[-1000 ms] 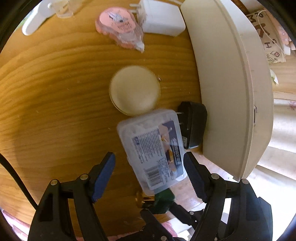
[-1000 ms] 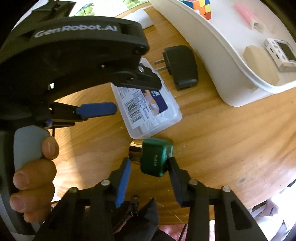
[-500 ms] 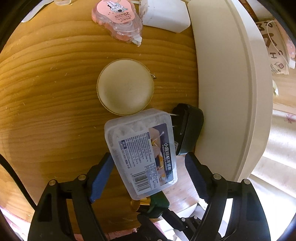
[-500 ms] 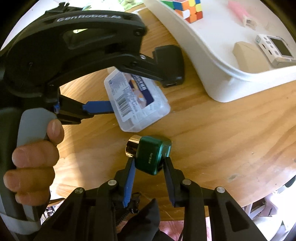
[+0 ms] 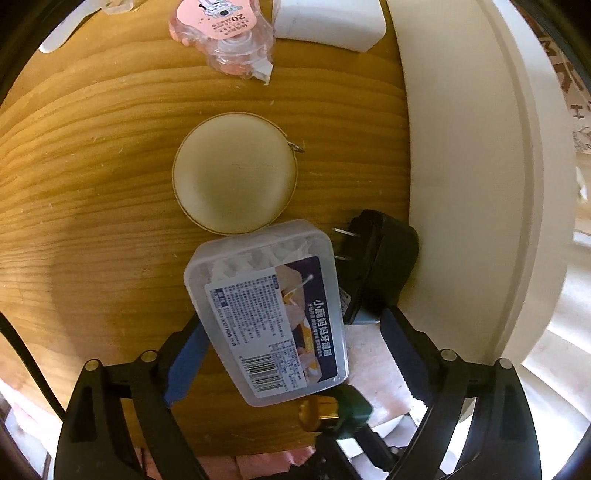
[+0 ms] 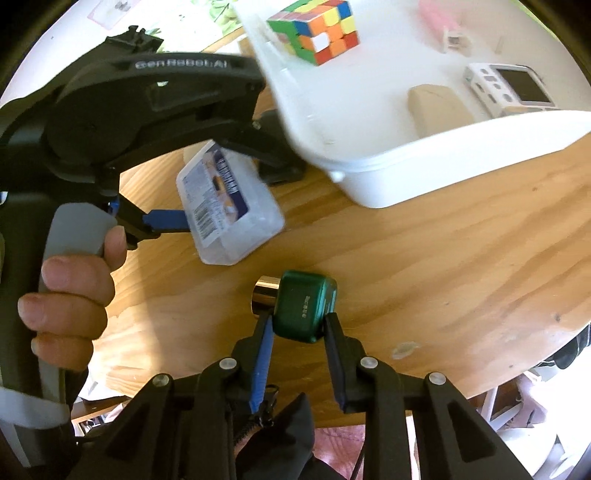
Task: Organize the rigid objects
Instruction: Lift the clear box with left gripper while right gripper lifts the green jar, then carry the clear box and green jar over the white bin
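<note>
Box: the clear box lies on the table, just beside the white bin.
Left gripper: wide open, one finger on each side of the box, not squeezing.
Right gripper: pinches the green case.
Do well: squeeze the box's long sides evenly, then lift straight up.
Watch: the black plug touches the box.

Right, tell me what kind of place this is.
Probably a home: a wooden table cluttered with everyday items, such as a floss pick box, a black charger and a white bin holding a puzzle cube.
</note>
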A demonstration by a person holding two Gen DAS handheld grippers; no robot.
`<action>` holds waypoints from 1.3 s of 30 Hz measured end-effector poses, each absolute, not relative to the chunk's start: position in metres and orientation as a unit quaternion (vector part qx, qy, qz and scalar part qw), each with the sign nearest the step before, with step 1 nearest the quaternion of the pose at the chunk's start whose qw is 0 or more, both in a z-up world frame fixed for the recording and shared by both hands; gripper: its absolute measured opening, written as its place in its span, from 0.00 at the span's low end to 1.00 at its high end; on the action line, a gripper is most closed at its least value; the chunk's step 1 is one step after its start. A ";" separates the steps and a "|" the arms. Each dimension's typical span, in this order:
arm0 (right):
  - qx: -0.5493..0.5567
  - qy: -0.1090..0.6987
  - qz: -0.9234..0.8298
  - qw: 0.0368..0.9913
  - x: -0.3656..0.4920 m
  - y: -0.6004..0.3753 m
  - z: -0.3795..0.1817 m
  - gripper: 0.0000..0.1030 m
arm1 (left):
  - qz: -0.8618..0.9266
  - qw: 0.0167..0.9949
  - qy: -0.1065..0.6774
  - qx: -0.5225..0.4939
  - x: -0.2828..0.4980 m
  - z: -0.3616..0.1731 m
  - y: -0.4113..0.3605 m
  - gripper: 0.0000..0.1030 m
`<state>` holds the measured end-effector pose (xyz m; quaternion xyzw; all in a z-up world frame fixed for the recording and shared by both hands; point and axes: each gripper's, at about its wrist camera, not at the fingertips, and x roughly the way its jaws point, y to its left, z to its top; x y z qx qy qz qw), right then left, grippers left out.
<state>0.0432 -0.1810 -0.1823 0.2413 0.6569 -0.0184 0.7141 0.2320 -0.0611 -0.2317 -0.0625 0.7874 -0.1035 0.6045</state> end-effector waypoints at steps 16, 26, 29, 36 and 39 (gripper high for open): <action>0.197 0.666 0.014 0.719 0.049 -0.215 -0.172 0.26 | -0.059 0.593 0.781 -0.186 0.234 -0.237 0.024 0.69; 0.153 0.671 0.065 0.723 0.076 -0.197 -0.162 0.26 | -0.038 0.588 0.768 -0.251 0.206 -0.249 0.063 0.67; 0.142 0.673 0.081 0.721 0.074 -0.206 -0.151 0.26 | -0.030 0.585 0.768 -0.259 0.194 -0.252 0.071 0.67; 0.128 0.672 0.126 0.719 0.085 -0.189 -0.149 0.26 | -0.017 0.585 0.757 -0.291 0.141 -0.274 0.076 0.67; 0.115 0.666 0.150 0.722 0.093 -0.181 -0.149 0.26 | -0.012 0.595 0.746 -0.298 0.130 -0.276 0.087 0.67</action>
